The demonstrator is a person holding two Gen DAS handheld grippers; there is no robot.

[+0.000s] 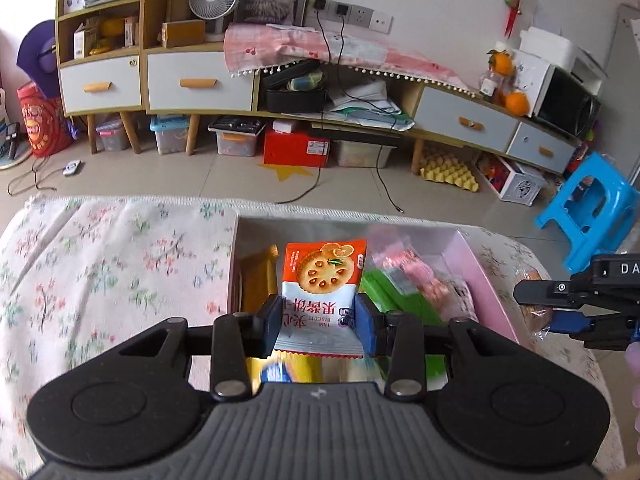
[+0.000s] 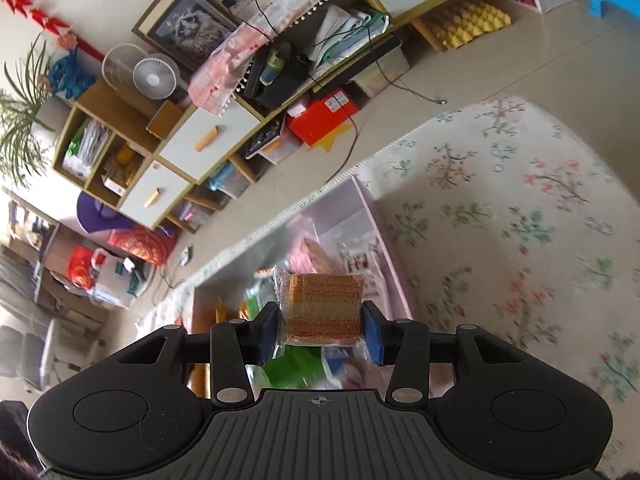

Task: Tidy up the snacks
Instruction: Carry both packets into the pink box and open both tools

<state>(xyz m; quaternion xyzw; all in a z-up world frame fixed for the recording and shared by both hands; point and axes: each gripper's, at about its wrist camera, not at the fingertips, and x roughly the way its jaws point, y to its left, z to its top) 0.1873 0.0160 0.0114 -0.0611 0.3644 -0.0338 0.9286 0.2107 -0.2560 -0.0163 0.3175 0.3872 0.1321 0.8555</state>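
Observation:
My left gripper (image 1: 318, 322) is shut on a red and white jam biscuit packet (image 1: 320, 280) and holds it above a pink box (image 1: 486, 276) of snacks. Green (image 1: 400, 296), yellow (image 1: 258, 280) and pink (image 1: 416, 268) packets lie in the box. My right gripper (image 2: 322, 330) is shut on a clear-wrapped stack of brown wafers (image 2: 320, 304), above the same pink box (image 2: 384, 248). The right gripper also shows at the right edge of the left wrist view (image 1: 576, 312).
The box sits on a table with a floral cloth (image 1: 100, 264), which spreads to the right in the right wrist view (image 2: 520, 220). Beyond the table edge are a tiled floor, a long cabinet (image 1: 200, 84), storage bins and a blue stool (image 1: 588, 208).

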